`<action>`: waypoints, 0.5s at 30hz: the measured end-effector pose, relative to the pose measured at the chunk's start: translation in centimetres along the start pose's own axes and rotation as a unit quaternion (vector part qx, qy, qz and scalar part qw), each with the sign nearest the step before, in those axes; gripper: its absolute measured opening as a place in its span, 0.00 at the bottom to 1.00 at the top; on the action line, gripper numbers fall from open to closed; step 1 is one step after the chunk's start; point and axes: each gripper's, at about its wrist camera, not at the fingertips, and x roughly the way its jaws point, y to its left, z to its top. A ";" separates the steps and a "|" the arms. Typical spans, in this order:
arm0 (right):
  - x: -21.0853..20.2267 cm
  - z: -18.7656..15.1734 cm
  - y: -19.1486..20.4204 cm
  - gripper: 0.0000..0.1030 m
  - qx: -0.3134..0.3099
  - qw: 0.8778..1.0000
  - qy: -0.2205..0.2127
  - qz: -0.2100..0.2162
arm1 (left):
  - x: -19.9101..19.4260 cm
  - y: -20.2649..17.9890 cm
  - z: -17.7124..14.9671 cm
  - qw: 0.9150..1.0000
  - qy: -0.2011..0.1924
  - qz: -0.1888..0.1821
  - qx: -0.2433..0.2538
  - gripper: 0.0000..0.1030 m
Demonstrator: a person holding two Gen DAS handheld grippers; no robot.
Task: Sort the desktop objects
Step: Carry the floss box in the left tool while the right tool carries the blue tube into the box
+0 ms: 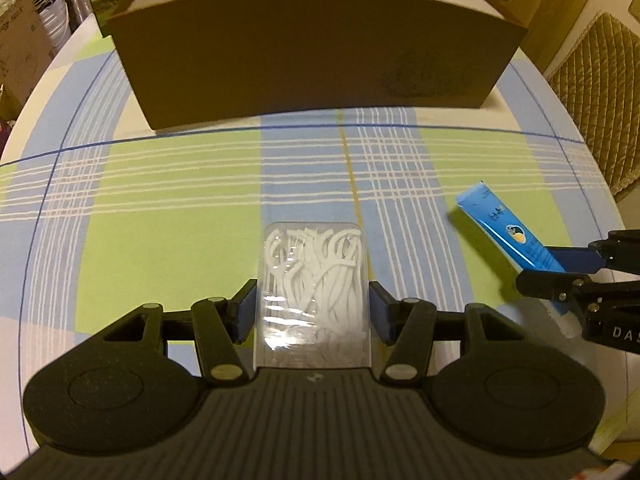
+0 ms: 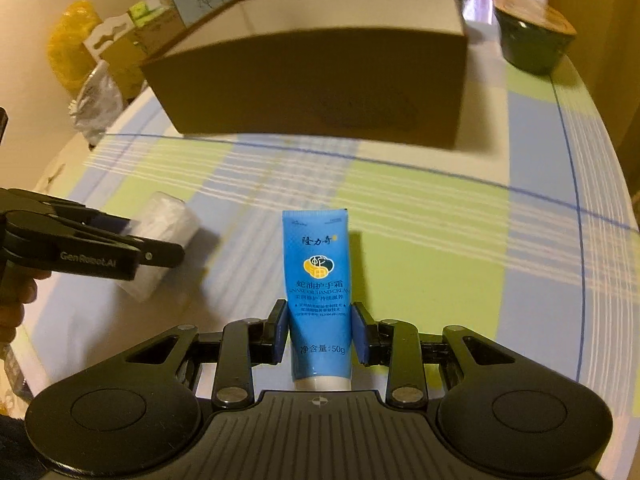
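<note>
Holding one object in each gripper, we have both loads low over the plaid tablecloth [image 1: 168, 216] with the brown box [image 1: 312, 64] filling the upper middle of both views. Our left gripper [image 1: 312, 308] is clamped on the clear case of floss picks [image 1: 314, 280], its pads pressing the case's two long sides, so the case's long axis runs straight up the frame toward the box wall. Our right gripper [image 2: 320, 336] is closed on the blue hand cream tube [image 2: 318, 292] near its white cap end, the crimped end pointing up the frame, again toward the box. We judge the box lies dead ahead of both grippers, and the left one looks slightly nearer its front wall. From these low angles only a strip of the box's pale inner wall shows; its floor and any dividers are hidden. The tube's cap is cut off behind the gripper body, and the case's near end likewise.
</note>
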 end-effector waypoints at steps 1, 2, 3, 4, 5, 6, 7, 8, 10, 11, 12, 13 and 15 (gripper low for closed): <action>-0.2 0.2 0.1 0.29 -0.001 1.000 -0.003 0.002 | -0.3 0.1 0.0 1.000 -0.003 0.000 -0.002 0.51; -0.3 0.5 0.2 0.29 -0.002 1.000 -0.005 0.003 | -0.6 0.2 0.1 1.000 -0.006 -0.001 -0.003 0.51; -0.5 0.8 0.3 0.29 -0.003 1.000 -0.008 0.003 | -0.9 0.3 0.2 1.000 -0.010 -0.001 -0.005 0.51; -0.6 1.1 0.4 0.29 -0.004 1.000 -0.010 0.004 | -1.2 0.3 0.3 1.000 -0.014 -0.002 -0.007 0.51; -0.7 1.4 0.5 0.29 -0.004 1.000 -0.012 0.005 | -1.5 0.4 0.4 1.000 -0.017 -0.003 -0.008 0.51; -0.8 1.6 0.5 0.29 -0.004 1.000 -0.015 0.007 | -1.9 0.4 0.6 1.000 -0.021 -0.003 -0.009 0.51; -0.9 2.0 0.6 0.29 -0.003 1.000 -0.018 0.009 | -2.2 0.5 0.8 1.000 -0.026 -0.004 -0.010 0.51; -1.1 2.3 0.7 0.29 -0.001 1.000 -0.020 0.012 | -2.5 0.7 1.0 0.999 -0.031 -0.005 -0.011 0.51; -1.5 3.1 0.8 0.29 0.004 0.999 -0.028 0.021 | -3.2 0.9 1.6 0.999 -0.043 -0.005 -0.016 0.51; -1.8 3.6 0.9 0.29 0.002 0.999 -0.033 0.023 | -3.6 1.1 2.0 0.999 -0.050 -0.006 -0.019 0.51; -2.1 4.1 1.0 0.29 0.001 0.999 -0.040 0.026 | -3.9 1.3 2.3 0.998 -0.056 -0.006 -0.021 0.51; -2.3 4.5 1.0 0.29 0.001 0.999 -0.045 0.030 | -4.3 1.5 2.7 0.998 -0.064 -0.006 -0.024 0.51; -3.0 5.5 1.1 0.29 0.003 0.998 -0.057 0.038 | -5.2 1.9 3.4 0.997 -0.077 -0.008 -0.029 0.51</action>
